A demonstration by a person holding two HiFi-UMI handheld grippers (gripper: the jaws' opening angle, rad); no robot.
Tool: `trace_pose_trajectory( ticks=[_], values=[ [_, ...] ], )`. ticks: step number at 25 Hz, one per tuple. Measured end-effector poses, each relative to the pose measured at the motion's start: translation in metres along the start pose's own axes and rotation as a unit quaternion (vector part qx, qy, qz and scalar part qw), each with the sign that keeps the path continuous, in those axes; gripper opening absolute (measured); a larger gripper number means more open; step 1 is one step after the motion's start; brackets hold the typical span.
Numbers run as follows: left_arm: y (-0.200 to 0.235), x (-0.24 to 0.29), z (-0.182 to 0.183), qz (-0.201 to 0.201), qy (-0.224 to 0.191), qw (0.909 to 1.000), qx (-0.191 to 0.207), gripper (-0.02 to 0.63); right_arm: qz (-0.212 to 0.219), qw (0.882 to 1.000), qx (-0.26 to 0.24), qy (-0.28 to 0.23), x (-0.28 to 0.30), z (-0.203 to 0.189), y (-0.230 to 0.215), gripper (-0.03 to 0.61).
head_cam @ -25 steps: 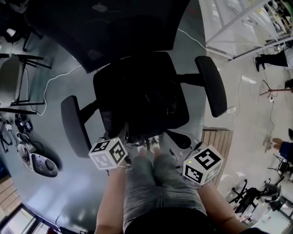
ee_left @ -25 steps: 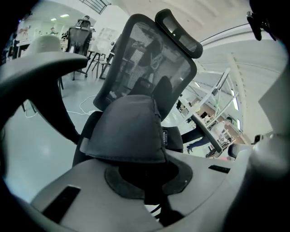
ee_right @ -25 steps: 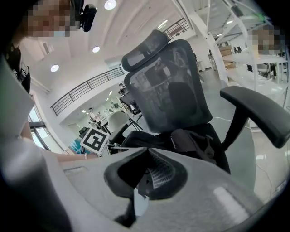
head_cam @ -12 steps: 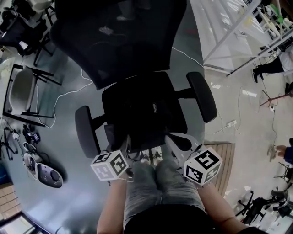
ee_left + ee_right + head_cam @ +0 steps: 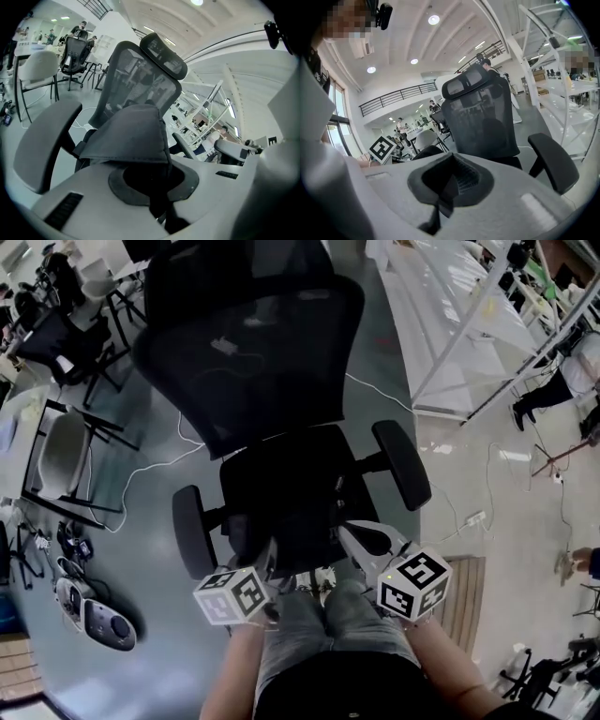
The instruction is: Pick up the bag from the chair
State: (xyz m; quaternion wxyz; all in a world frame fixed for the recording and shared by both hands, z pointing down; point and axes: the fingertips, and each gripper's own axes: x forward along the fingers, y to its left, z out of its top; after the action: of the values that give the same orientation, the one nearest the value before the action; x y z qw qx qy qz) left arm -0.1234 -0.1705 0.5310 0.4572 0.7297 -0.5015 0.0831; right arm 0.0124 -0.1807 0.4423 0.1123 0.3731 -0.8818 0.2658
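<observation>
A black office chair (image 5: 253,352) stands ahead of me, its seat (image 5: 309,460) between two armrests. A dark grey bag (image 5: 286,521) lies at the seat's front edge, hard to make out against the black. My left gripper (image 5: 269,554) is at the bag's left side. In the left gripper view the bag's fabric (image 5: 129,133) stands straight up out of the shut left gripper (image 5: 154,187). My right gripper (image 5: 358,537) is at the bag's right side. Its own view shows the right gripper (image 5: 440,194) shut, with a dark strip between the jaws, and the bag (image 5: 426,152) bulging to the left.
A white chair (image 5: 61,451) and cables (image 5: 141,465) are on the floor to the left, with a round grey device (image 5: 103,624) nearer. A white metal rack (image 5: 469,334) stands at the right, a wooden board (image 5: 464,601) beside my legs. People stand far off.
The head view has drawn back and up, so the chair looks smaller and its backrest shows in full. Both grippers stay at the seat's front edge, on either side of the bag.
</observation>
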Motion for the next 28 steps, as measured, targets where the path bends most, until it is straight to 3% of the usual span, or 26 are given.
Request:
trace_pose_trajectory(
  ticks=[16,28],
  values=[
    [-0.042,-0.048,0.049,-0.053,-0.062,0.9966,-0.009,0.043,0.005,0.998,-0.029,-0.057,-0.013,0.051,0.021,-0.002],
    [-0.078,-0.072,0.101,-0.102,-0.115,0.9875,0.035,0.043,0.029,0.994,-0.053,-0.095,-0.003,0.092,0.048,-0.002]
  ],
)
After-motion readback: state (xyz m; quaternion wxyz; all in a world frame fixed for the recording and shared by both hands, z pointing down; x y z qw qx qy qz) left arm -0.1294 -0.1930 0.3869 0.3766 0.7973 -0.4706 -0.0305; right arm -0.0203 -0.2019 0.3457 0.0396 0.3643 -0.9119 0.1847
